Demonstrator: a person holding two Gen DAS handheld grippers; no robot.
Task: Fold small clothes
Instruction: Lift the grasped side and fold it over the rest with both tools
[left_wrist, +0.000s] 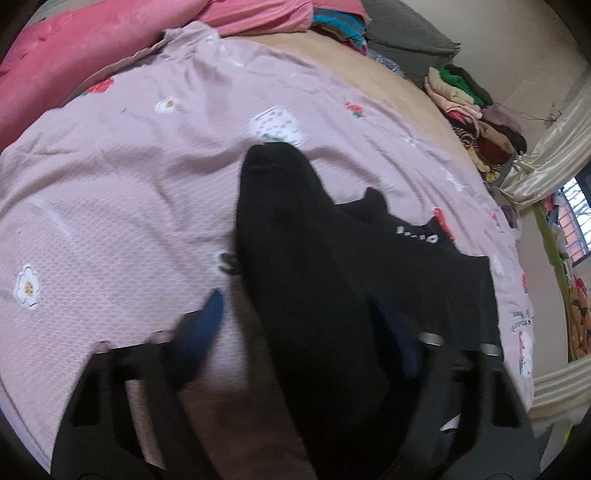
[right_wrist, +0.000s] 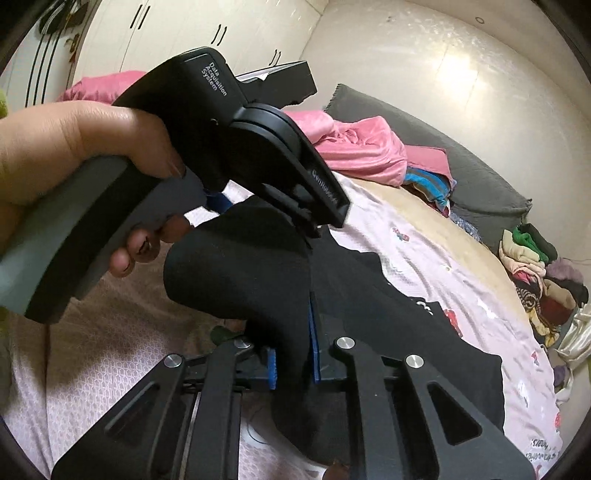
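Sock (right_wrist: 236, 280): black, ribbed knit, curved.

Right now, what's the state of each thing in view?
black sock: lifted off the bed, bent, clamped at one end
right gripper: shut on the sock
left gripper: open, sock lying between its fingers
black garment: spread on the sheet, unfolded
pink blanket: crumpled
clothes pile: stacked at the bed's far edge
wardrobe doors: closed
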